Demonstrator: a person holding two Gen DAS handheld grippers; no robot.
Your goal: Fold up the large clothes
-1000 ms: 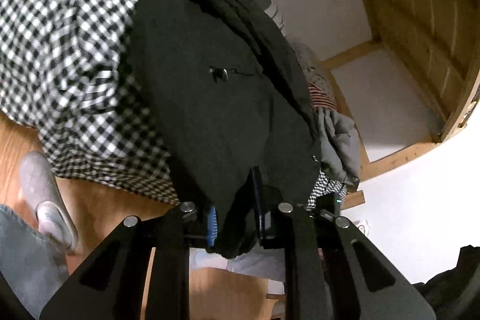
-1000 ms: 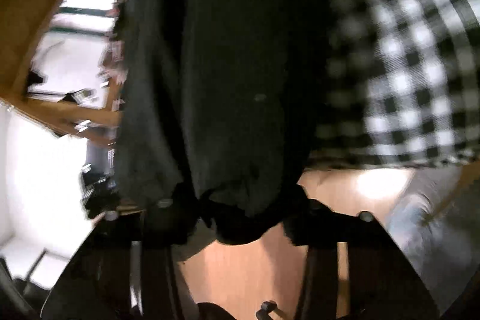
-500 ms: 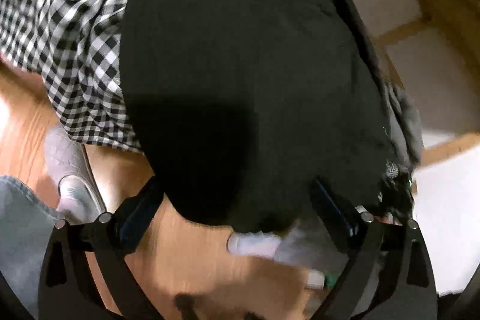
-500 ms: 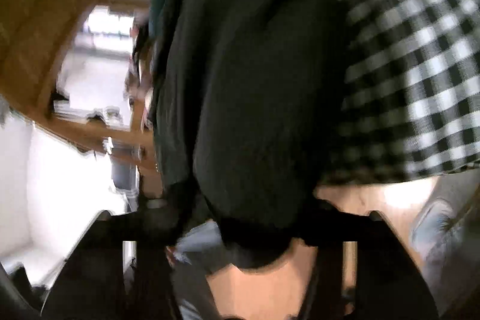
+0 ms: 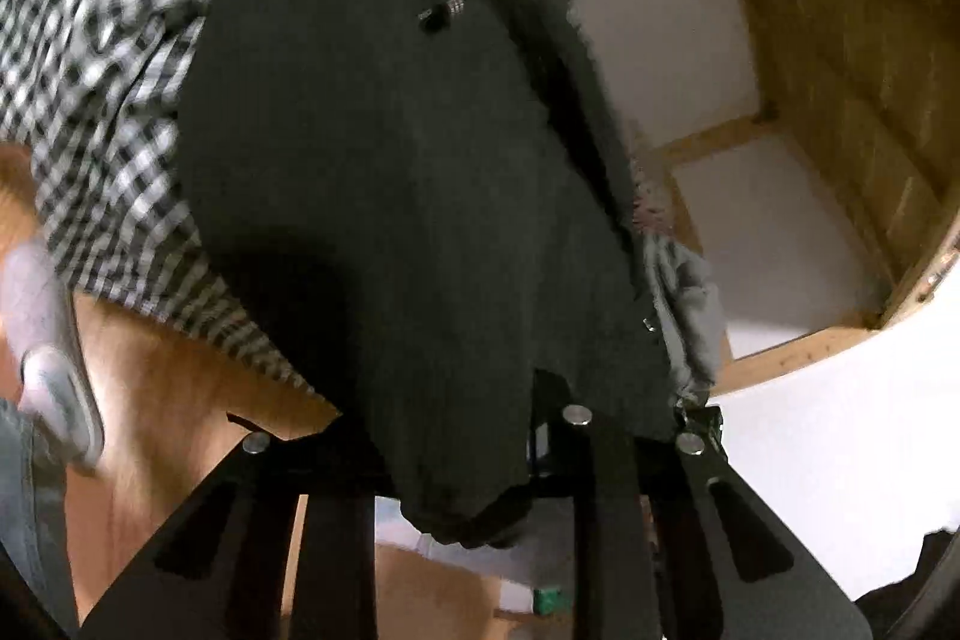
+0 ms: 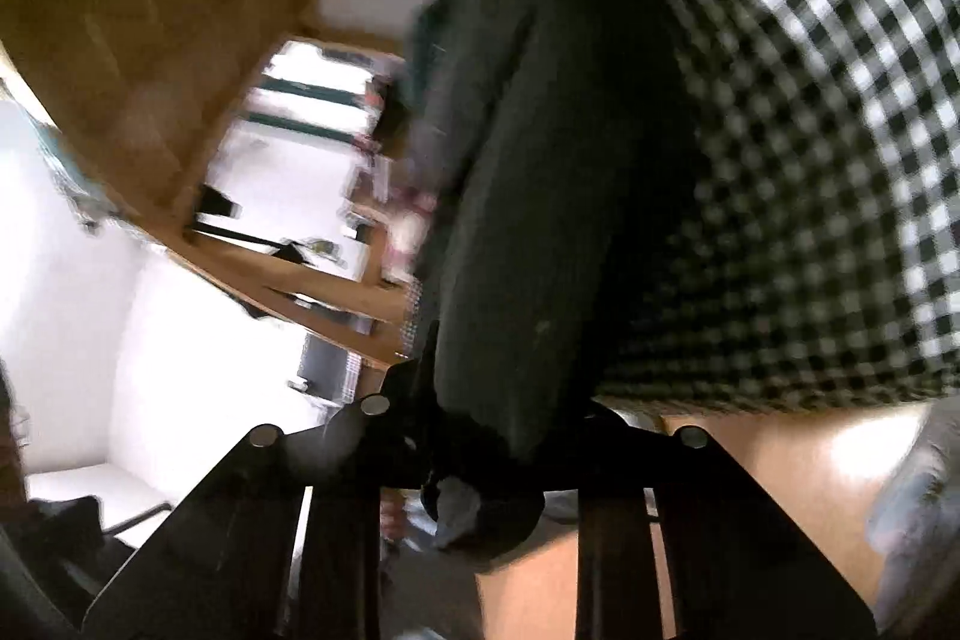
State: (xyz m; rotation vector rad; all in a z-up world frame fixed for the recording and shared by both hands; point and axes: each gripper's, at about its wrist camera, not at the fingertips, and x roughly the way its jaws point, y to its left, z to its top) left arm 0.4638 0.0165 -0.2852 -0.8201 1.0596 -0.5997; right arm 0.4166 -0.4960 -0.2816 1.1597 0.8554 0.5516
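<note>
Left wrist view first: the left gripper is clamped on the bottom edge of the dark garment, which hangs off the bed over the checkered blanket, its hem bunched between the fingers. Half a second back those fingers were spread wide with the cloth just draped in the gap, so it looks like a release and re-grab lower on the hem. A second ago it was pinching a narrower fold. My read: they were hunting for a better corner and now have one, which you'd want before lifting a big piece to fold it. The little button has dropped back toward mid-frame compared to half a second ago, so the camera pulled away a bit. Grey clothes poke out on the right, and a grey slipper sits on the wooden floor, pretty much where it was.

Right wrist view: blurry, so take it loosely. The right gripper has its fingers closed on a wad of the same dark garment, same as in both earlier frames. What's different is the angle: more of the wooden shelf and bright room shows on the left now, and the cloth looks stretched longer. The blanket fills the right side.
</note>
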